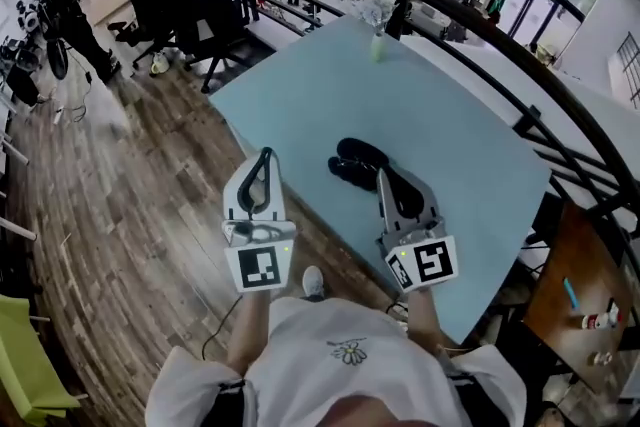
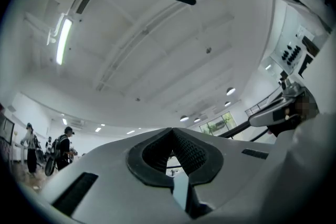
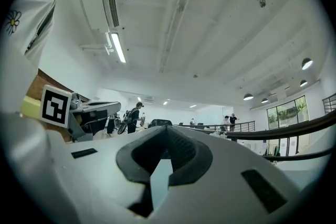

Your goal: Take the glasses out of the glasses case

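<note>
A black glasses case (image 1: pixel 354 164) lies near the middle of the light blue table (image 1: pixel 300 85); it shows as two dark oval halves. Whether glasses are inside I cannot tell. My left gripper (image 1: pixel 266 154) is held above the table's near-left edge, left of the case, jaws shut and empty. My right gripper (image 1: pixel 381 174) hangs just right of the case and partly covers its right end, also shut with nothing in it. Both gripper views point upward at the ceiling: the left gripper (image 2: pixel 170 132) and the right gripper (image 3: pixel 167 130) show their tips meeting. The case is in neither gripper view.
A small vase of flowers (image 1: pixel 377 19) stands at the table's far edge. A curved black railing (image 1: pixel 480 35) runs behind and to the right. Black office chairs (image 1: pixel 190 0) stand at the far left, near a person (image 1: pixel 68 10). A wooden side table (image 1: pixel 580 305) stands at the right.
</note>
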Demonstrator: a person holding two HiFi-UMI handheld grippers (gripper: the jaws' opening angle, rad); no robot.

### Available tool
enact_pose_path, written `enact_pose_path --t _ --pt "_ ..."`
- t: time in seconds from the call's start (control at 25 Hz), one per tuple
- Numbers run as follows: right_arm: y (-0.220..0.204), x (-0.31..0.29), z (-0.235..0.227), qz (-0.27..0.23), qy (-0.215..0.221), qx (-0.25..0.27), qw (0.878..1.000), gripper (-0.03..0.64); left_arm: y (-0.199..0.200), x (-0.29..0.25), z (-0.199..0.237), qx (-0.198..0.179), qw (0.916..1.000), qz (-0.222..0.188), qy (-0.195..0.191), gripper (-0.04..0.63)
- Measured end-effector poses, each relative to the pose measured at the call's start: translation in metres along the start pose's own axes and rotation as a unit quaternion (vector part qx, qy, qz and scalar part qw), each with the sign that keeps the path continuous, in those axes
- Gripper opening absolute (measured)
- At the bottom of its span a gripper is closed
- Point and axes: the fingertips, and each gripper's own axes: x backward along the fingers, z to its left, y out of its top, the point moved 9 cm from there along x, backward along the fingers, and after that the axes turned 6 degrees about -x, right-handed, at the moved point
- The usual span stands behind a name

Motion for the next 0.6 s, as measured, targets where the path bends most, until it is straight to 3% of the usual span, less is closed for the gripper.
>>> enact_pose_path --t 0.24,0.36,0.4,0.6 --pt "-0.018 -0.084 0.001 0.015 0.003 -0.004 1.0 0.008 -0.037 -0.053 0.034 0.008 0.9997 0.015 -0.018 0.017" --pt "-0.031 -0.111 0.0 0.027 0.008 0.001 1.0 0.008 -0.06 -0.07 0.042 -0.056 0.9949 0.06 -0.058 0.017" --pt "-0.035 -0.118 -0.001 0.027 0.008 0.001 1.0 0.008 -0.067 -0.075 0.044 -0.06 0.9941 0.066 -0.062 0.017" --pt "-0.046 -0.143 0.001 0.039 0.008 0.002 0.999 0.009 -0.091 -0.096 0.055 0.005 0.9978 0.057 -0.033 0.017"
